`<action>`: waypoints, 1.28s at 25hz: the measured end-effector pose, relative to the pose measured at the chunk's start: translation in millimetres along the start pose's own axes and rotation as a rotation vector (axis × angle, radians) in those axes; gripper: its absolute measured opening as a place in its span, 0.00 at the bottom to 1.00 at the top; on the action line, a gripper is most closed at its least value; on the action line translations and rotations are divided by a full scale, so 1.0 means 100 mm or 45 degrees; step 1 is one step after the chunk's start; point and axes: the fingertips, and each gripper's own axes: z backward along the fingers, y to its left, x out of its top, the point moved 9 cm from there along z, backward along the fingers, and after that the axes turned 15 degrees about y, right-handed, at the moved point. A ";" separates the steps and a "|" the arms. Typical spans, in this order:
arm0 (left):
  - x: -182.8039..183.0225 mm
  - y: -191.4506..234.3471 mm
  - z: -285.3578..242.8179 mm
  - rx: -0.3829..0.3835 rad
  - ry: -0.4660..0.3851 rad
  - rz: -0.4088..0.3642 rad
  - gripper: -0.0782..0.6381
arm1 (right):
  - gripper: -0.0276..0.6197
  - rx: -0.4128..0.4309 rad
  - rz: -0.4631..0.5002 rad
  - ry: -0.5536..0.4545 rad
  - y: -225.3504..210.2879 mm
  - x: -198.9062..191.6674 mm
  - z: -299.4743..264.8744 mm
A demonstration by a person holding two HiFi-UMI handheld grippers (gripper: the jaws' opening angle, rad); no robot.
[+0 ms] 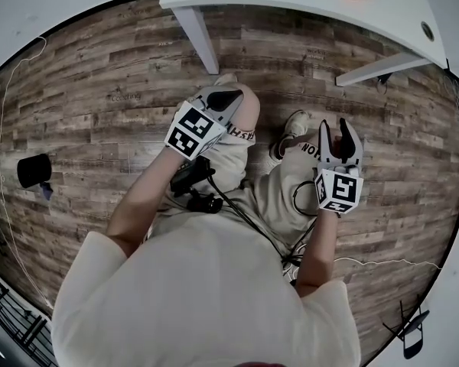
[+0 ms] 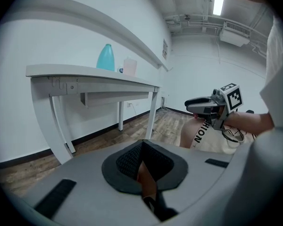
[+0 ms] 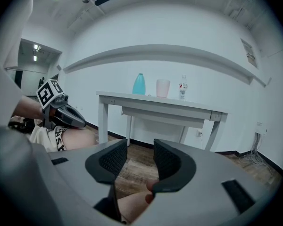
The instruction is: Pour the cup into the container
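The left gripper (image 2: 141,145) has its jaws pressed together, with nothing between them. The right gripper (image 3: 140,157) has its jaws spread and empty, and only floor (image 3: 134,171) shows through the gap. Ahead of and above both grippers, well apart from them, the cup (image 3: 162,87) stands upright on the table (image 3: 151,99). The blue container (image 3: 139,84) is just left of the cup, and a small bottle (image 3: 183,90) is to its right.
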 end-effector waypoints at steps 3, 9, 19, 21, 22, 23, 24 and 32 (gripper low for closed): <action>-0.06 -0.10 0.04 0.007 0.004 -0.017 0.12 | 0.31 -0.009 0.005 -0.003 0.06 -0.06 0.11; -0.12 -0.23 0.11 0.017 0.007 -0.037 0.12 | 0.30 -0.021 -0.010 -0.013 0.12 -0.13 0.27; -0.34 -0.30 0.30 -0.052 -0.045 0.064 0.12 | 0.30 -0.029 -0.001 -0.007 0.35 -0.20 0.47; -0.38 -0.34 0.32 -0.057 -0.047 0.061 0.12 | 0.30 -0.034 0.002 -0.004 0.41 -0.23 0.51; -0.40 -0.36 0.33 -0.059 -0.048 0.059 0.12 | 0.30 -0.036 0.002 -0.003 0.43 -0.24 0.53; -0.42 -0.38 0.34 -0.061 -0.049 0.056 0.12 | 0.30 -0.037 0.001 -0.002 0.45 -0.25 0.55; -0.44 -0.40 0.35 -0.062 -0.050 0.054 0.12 | 0.30 -0.038 -0.001 -0.003 0.47 -0.26 0.57; -0.58 -0.49 0.44 -0.082 -0.082 0.070 0.13 | 0.29 -0.041 0.007 -0.012 0.64 -0.32 0.68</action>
